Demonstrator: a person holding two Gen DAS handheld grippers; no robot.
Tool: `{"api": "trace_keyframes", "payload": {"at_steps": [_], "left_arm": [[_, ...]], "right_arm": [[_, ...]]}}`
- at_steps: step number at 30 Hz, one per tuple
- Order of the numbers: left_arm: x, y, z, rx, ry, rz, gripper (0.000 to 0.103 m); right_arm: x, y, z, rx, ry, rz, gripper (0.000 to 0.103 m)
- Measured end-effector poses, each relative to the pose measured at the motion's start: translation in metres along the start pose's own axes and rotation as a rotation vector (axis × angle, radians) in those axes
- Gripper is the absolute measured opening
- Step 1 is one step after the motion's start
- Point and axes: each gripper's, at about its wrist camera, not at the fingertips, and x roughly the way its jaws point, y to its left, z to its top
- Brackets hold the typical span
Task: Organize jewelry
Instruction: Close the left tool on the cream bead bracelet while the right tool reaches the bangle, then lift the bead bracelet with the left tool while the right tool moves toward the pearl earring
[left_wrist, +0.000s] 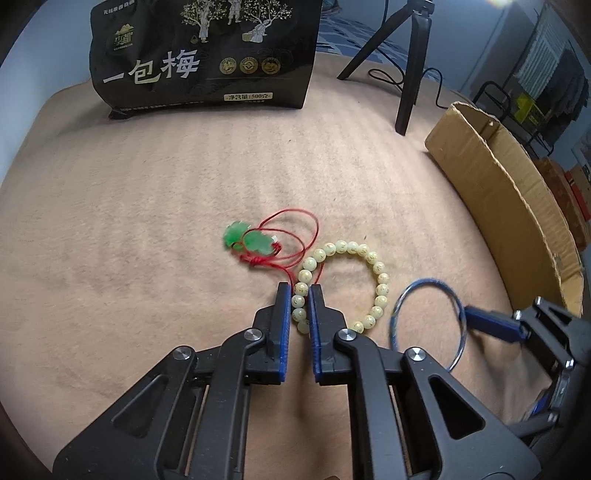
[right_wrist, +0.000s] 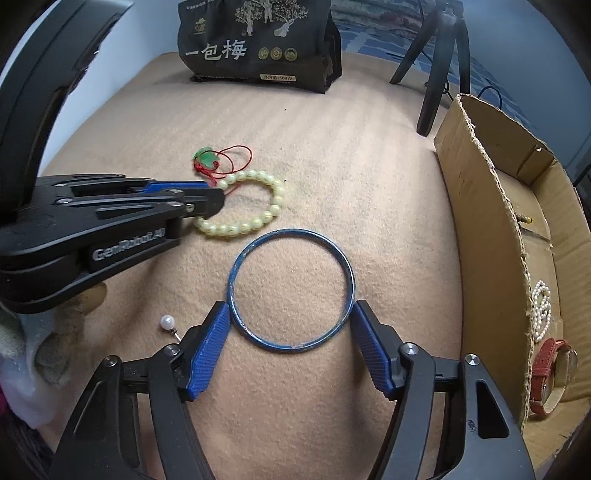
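My left gripper (left_wrist: 299, 288) is shut on the near-left part of a pale green bead bracelet (left_wrist: 380, 277) that lies on the beige cloth; in the right wrist view it (right_wrist: 218, 195) reaches in from the left to the bracelet (right_wrist: 277, 199). A green pendant on red cord (left_wrist: 243, 238) lies just beyond, its cord running across the beads. A thin blue bangle (right_wrist: 291, 230) lies flat between the pads of my right gripper (right_wrist: 290, 306), which touch its left and right sides. One right finger (left_wrist: 487, 321) shows at the bangle (left_wrist: 424, 282).
A cardboard box (right_wrist: 480, 206) stands on the right, holding a pearl string (right_wrist: 541, 310) and a red-strapped watch (right_wrist: 550, 376). A pearl pin (right_wrist: 167, 322) lies left of my right gripper. A black bag (left_wrist: 203, 55) and a tripod (left_wrist: 410, 74) stand at the back.
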Motion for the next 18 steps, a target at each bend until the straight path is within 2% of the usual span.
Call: {"api": "trace_keyframes", "payload": {"at_steps": [12,18], "left_arm": [[-0.022,0.017,-0.033,0.112,0.006,0.060,0.008],[-0.036,0.019,-0.035,0.097,-0.020,0.052,0.006]], "right_arm": [[-0.007,0.007,-0.017,-0.026,0.018,0.012,0.066],[-0.012,0.009,-0.020,-0.019,0.000,0.008,0.066]]}}
